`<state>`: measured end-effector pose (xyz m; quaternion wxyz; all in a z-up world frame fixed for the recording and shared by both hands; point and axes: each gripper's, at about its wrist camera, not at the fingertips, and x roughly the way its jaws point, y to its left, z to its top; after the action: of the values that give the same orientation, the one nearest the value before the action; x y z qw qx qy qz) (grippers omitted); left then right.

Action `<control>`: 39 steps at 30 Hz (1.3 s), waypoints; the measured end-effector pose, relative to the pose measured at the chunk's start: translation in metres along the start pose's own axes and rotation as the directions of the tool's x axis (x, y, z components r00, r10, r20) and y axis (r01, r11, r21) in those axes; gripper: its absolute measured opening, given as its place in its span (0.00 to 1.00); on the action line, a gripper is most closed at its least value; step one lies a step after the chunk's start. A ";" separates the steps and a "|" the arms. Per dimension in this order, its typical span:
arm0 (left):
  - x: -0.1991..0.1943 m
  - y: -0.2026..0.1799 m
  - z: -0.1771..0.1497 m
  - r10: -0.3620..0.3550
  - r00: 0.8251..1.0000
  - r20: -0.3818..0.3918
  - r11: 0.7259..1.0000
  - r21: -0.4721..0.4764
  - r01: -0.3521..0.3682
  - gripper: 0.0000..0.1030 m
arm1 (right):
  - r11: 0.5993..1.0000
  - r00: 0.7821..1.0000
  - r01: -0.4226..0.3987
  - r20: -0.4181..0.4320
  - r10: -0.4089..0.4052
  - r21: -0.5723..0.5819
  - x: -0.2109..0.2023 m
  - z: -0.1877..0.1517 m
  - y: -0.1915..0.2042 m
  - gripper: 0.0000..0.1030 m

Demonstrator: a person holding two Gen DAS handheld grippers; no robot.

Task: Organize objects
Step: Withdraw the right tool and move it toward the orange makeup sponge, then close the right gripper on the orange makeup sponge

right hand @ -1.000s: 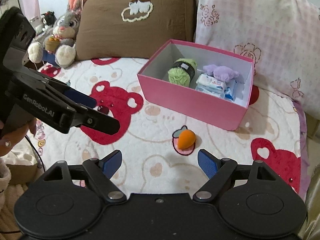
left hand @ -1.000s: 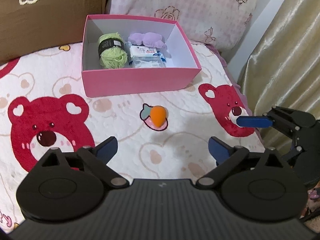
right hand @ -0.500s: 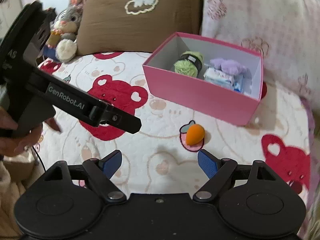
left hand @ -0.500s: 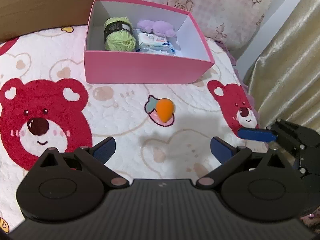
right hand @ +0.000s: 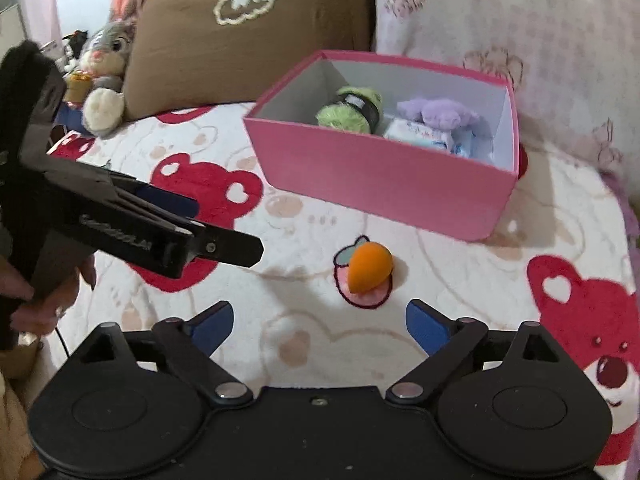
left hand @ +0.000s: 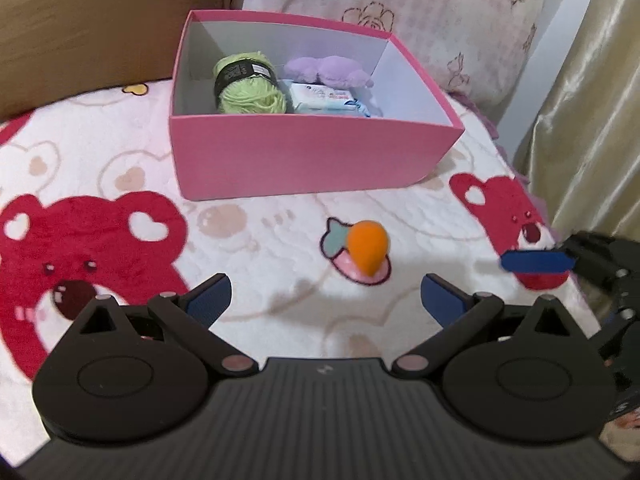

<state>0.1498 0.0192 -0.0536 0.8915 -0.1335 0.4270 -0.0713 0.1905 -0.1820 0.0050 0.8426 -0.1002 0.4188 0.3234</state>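
From your left wrist, the left gripper (left hand: 324, 296) stood spread and empty; the orange sponge (left hand: 367, 251) lay on the blanket (left hand: 100, 160) before the pink box (left hand: 312, 156).

From your right wrist, the right gripper (right hand: 319, 326), just widening, held nothing. The sponge looked light and squashy; pinch its fat middle gently.

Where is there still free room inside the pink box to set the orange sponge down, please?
The right end of the pink box is bare, between the wipes pack and the right wall. The left and middle are crowded: green yarn, then the purple plush behind the wipes. The orange sponge lies on the blanket.
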 end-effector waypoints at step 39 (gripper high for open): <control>0.119 0.013 -0.016 -0.266 0.961 0.076 0.954 -0.125 0.274 0.29 | 0.996 0.990 0.068 0.127 -0.061 -0.050 0.108 -0.030 -0.030 0.42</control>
<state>0.2122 -0.0003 -0.1553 0.8745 -0.2523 0.3824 -0.1596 0.2380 -0.1684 -0.1001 0.8741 -0.1162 0.3528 0.3131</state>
